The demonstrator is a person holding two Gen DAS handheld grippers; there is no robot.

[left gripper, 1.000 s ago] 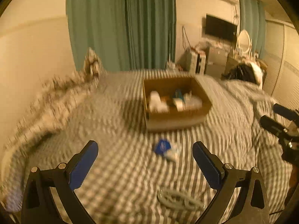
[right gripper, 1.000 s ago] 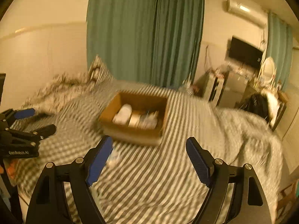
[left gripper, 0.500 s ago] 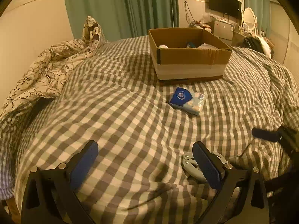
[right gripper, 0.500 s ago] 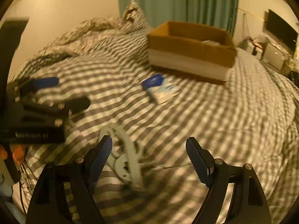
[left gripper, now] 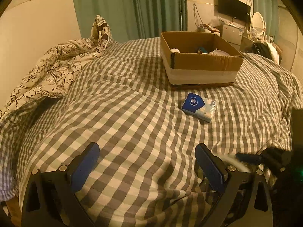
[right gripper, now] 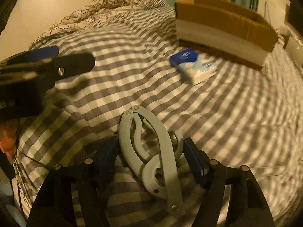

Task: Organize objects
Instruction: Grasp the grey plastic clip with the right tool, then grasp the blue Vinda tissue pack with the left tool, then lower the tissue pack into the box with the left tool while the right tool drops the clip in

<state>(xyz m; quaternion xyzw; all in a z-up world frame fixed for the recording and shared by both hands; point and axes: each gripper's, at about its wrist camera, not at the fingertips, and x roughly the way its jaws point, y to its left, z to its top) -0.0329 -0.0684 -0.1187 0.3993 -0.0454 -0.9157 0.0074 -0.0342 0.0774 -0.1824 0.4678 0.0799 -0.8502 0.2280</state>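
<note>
A folded pale plastic hanger (right gripper: 151,151) lies on the checked bedspread (right gripper: 236,117) between the open jaws of my right gripper (right gripper: 149,157), one finger on each side of it. A blue-and-white tissue pack (right gripper: 193,66) lies beyond it, in front of a cardboard box (right gripper: 223,26). In the left wrist view the tissue pack (left gripper: 198,106) and the box (left gripper: 200,62), which holds several items, sit ahead on the bedspread. My left gripper (left gripper: 147,166) is open and empty, low over the bedspread. The right gripper's tip (left gripper: 248,158) shows at its right.
A floral duvet (left gripper: 53,70) is bunched at the bed's left side. Green curtains (left gripper: 132,9), a TV (left gripper: 233,6) and a cluttered dresser (left gripper: 234,34) stand beyond the bed. The left gripper (right gripper: 47,62) shows at the left of the right wrist view.
Both grippers have dropped low over the bed. My right gripper has moved forward so the hanger now sits between its fingers. The left gripper stays open over bare bedspread.
</note>
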